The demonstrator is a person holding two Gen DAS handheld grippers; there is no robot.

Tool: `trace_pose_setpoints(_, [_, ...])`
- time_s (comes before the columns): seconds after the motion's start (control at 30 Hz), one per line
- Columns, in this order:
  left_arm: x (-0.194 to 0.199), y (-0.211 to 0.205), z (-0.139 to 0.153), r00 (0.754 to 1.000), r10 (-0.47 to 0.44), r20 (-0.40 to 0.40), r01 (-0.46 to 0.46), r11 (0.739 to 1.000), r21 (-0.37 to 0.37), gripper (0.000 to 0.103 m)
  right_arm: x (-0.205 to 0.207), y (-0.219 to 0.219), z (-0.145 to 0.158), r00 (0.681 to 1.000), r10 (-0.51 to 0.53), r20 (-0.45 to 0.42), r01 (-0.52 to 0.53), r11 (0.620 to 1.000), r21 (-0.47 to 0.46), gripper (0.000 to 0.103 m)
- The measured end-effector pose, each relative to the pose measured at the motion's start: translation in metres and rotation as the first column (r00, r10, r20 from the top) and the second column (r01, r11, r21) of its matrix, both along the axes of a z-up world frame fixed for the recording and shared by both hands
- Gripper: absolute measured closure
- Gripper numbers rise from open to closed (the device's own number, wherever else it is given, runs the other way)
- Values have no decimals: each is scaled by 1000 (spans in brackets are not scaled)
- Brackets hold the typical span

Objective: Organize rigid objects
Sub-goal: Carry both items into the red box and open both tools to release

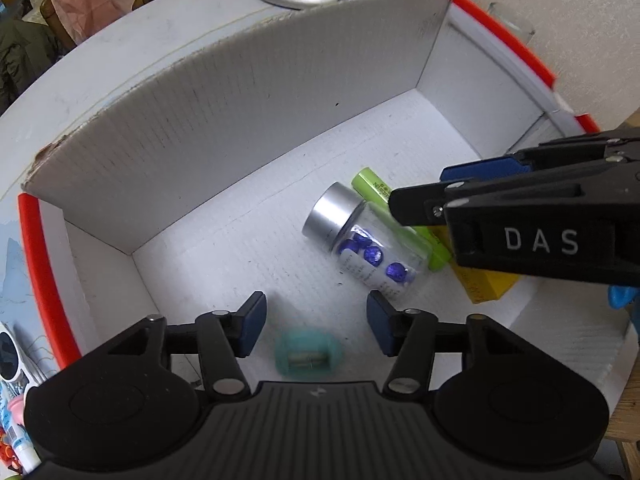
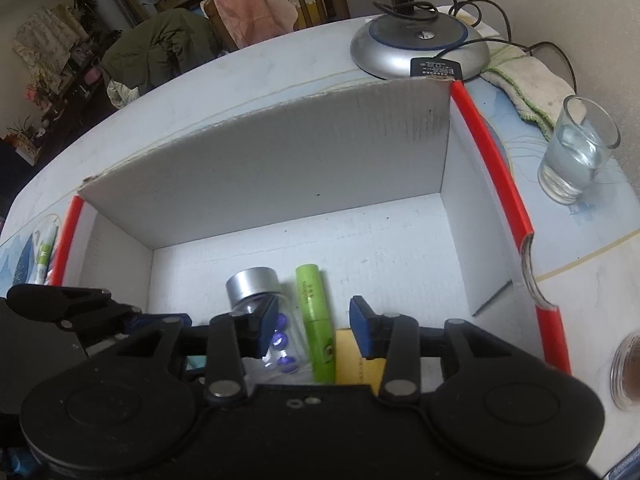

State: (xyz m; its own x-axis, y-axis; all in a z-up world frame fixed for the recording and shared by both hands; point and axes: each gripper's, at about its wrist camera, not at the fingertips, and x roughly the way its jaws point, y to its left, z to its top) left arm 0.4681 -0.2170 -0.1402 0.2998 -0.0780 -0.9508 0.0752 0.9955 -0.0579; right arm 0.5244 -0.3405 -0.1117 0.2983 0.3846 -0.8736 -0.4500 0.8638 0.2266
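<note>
— White cardboard box on a table?
— Yes. Blurred teal thing lies on its floor, below the parted, empty left gripper.
— Neighbours?
— At two o'clock: jar, green tube, yellow box. Right gripper gapes above these, holding nothing.

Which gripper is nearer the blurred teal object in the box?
Left. The left gripper hangs right above the teal object, pads not on it. The right gripper is farther off, over the green tube.
</note>
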Motion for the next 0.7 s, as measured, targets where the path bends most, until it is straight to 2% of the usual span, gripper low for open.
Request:
trace_pose_setpoints(0.2, [-16,2,19,998,10,67,-9,1000,-25,48,-10,-2,10,1000,6,15,-6,1000,21,55])
trace_pose_setpoints(0.47, [-51,11,54,984,41,176,-28,997,-75,48,-31,-3,36,997,36,63,-40,997,71,39])
trace_pose_setpoints(0.7, [-85,24,83,963,71,258,-43,993,-114,48,-60,1,61,992,61,113,-72,993,94,35])
